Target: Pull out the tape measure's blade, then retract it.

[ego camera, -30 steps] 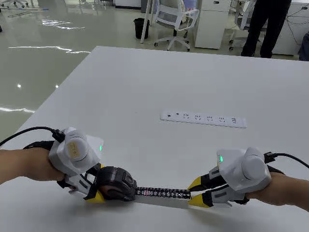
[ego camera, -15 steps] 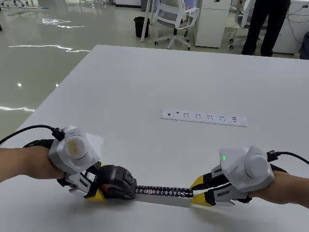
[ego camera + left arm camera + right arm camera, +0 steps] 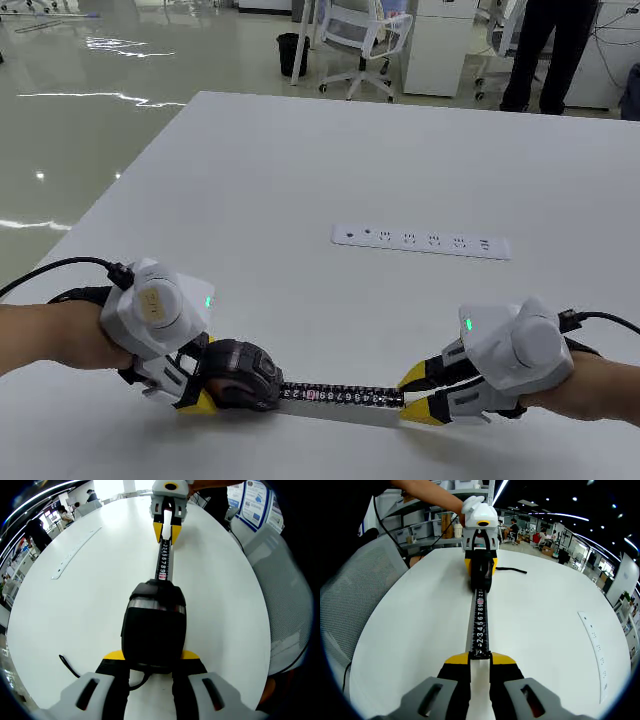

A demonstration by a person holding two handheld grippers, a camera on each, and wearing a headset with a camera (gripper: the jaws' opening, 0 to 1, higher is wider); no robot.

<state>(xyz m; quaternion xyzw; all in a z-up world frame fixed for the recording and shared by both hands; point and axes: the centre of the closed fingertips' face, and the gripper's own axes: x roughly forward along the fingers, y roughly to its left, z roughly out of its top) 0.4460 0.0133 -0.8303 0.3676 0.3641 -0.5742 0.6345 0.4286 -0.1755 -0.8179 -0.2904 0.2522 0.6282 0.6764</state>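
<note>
A chunky black tape measure (image 3: 240, 375) with a grey band across its top lies at the near edge of the broad white surface (image 3: 300, 180), toward the person's left. The left claw (image 3: 215, 378) is clamped on it, with 1 yellow-tipped jaw against each side of the body. In the left gripper view the tape measure (image 3: 152, 630) sits squarely between those 2 jaws, its mouth facing away from the hand. From that mouth a narrow black blade (image 3: 345, 396) printed with white numerals runs flat along the surface toward the person's right, drawn out only a short way. Its far end is pinched in the right claw (image 3: 408, 395), whose 2 yellow tips close on the blade's tip from either side. In the right gripper view the blade (image 3: 480, 620) starts right at the claw's tips and leads straight ahead to the tape measure, which is well apart from this claw. A thin black cord (image 3: 510, 570) trails on the surface just beside the tape measure. A long white power strip (image 3: 420, 242) lies farther back on the surface, apart from both claws.
</note>
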